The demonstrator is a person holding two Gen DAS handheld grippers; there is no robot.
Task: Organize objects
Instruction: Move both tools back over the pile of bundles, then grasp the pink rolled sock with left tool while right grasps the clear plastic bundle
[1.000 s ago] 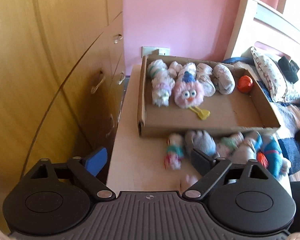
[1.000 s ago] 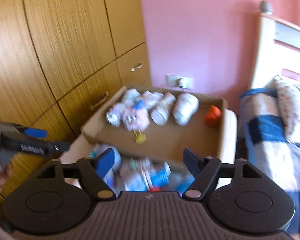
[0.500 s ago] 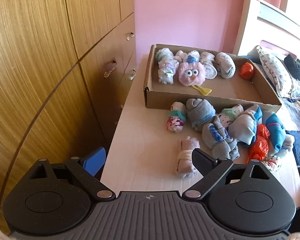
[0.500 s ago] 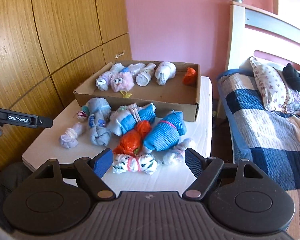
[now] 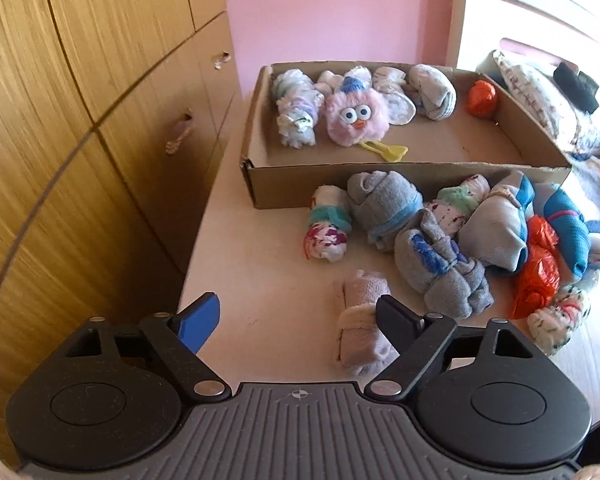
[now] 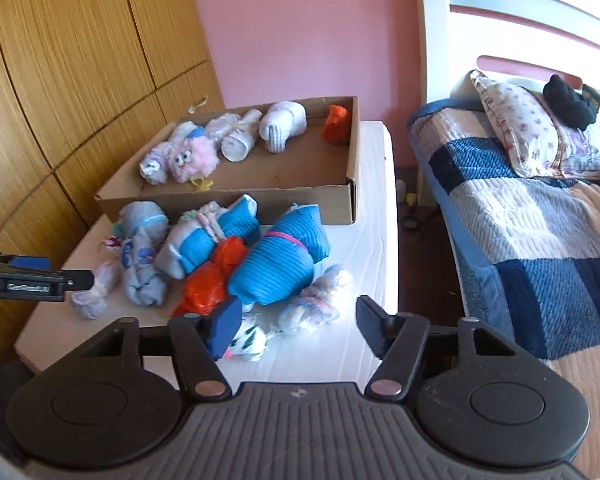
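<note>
A shallow cardboard box (image 5: 380,184) (image 6: 236,204) stands at the back of a white table and holds several rolled socks, a pink fluffy toy (image 5: 356,118) (image 6: 192,160) and an orange bundle (image 5: 482,98). In front of it lies a pile of rolled socks and bundles: a grey one (image 5: 384,204), a big blue one (image 6: 280,260), an orange one (image 6: 214,276). My left gripper (image 5: 300,316) is open and empty above the table's near left, beside a pale lilac roll (image 5: 360,332). My right gripper (image 6: 300,320) is open and empty just before the pile.
Wooden wardrobe doors and drawers (image 5: 80,140) stand to the left of the table. A bed with a patchwork quilt (image 6: 520,208) and a pillow (image 6: 520,132) lies to the right. The wall behind is pink. The left gripper also shows in the right wrist view (image 6: 32,276).
Both grippers have pulled back from the box and dropped lower toward the table. The sock pile now lies closer in front of them. Both stay open.
</note>
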